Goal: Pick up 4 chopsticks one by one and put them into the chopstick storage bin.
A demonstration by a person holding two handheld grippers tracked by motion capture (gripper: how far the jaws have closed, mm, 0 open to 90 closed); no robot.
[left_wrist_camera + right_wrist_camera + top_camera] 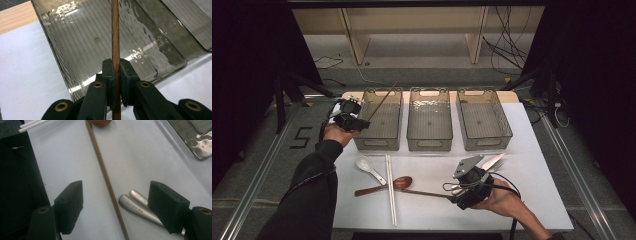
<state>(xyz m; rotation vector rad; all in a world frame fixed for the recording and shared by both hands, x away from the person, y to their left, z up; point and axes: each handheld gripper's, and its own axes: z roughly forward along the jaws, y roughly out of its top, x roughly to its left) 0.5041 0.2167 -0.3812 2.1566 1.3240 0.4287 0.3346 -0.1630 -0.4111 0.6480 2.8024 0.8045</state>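
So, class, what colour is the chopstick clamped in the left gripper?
Brown wood grain; the chopstick shows best in the left gripper view.

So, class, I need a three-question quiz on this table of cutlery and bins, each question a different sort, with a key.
1. True or false: the left gripper is shut on a wooden chopstick.
2. Over which bin is that chopstick held? A) left bin B) middle bin C) right bin
3. Fill in: the right gripper has its jaws ____ over the second wooden chopstick on the table.

Key: 1 true; 2 A; 3 open
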